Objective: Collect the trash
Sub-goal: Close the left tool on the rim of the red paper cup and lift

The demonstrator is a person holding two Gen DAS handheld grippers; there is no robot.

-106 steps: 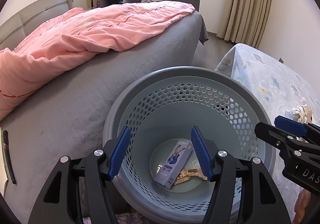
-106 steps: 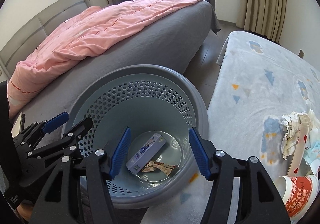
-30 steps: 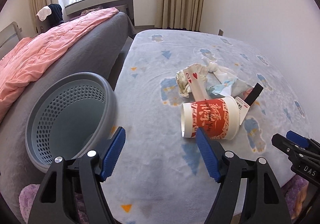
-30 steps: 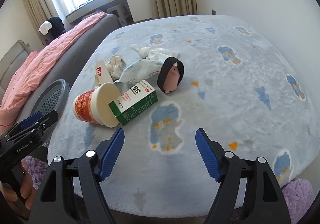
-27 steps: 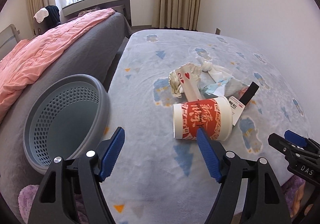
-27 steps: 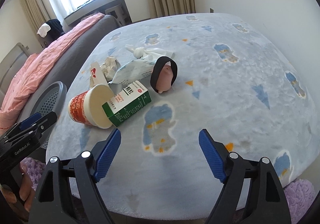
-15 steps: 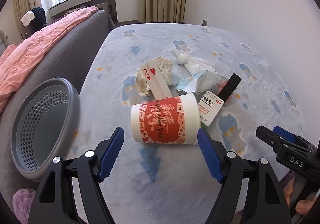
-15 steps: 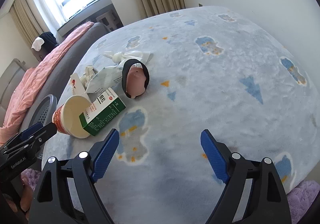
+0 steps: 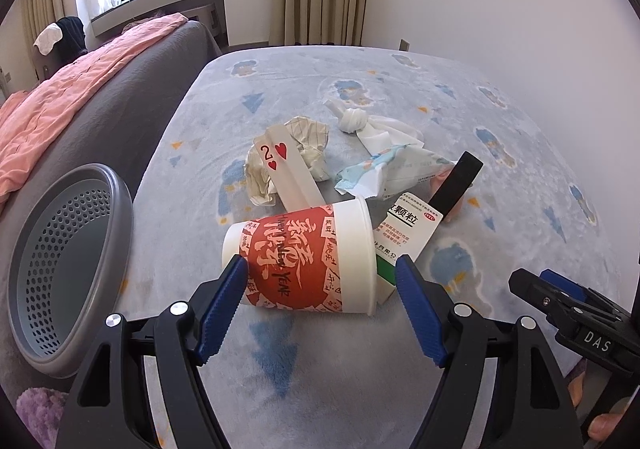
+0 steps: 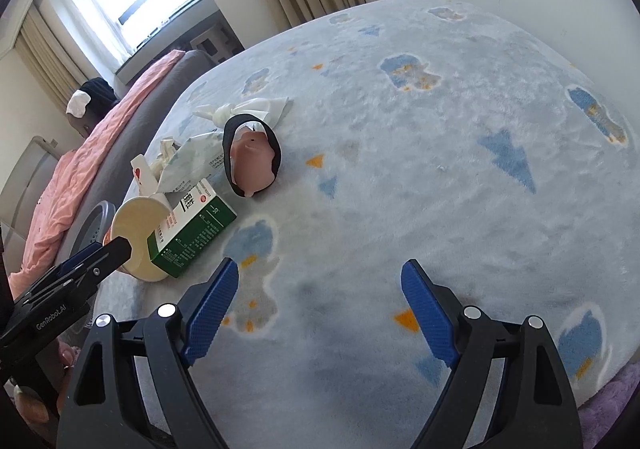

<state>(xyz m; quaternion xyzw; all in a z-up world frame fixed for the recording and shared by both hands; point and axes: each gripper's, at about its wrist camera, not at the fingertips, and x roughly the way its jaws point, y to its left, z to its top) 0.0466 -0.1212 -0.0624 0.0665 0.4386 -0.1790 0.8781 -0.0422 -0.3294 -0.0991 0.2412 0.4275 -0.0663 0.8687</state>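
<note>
The left gripper [image 9: 320,281] is spread wide around the red-and-white paper cup [image 9: 304,257], lying on its side on the blanket [image 9: 460,101] near its basket-side edge; pads not pressing; the right gripper [image 10: 316,297], jaws just widened, gapes over bare blanket; the grey basket [image 9: 60,249] stands beside.

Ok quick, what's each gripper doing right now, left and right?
Left gripper: open, its fingers either side of the red-and-white paper cup, not pressing it.
Right gripper: open, holding nothing.
</note>
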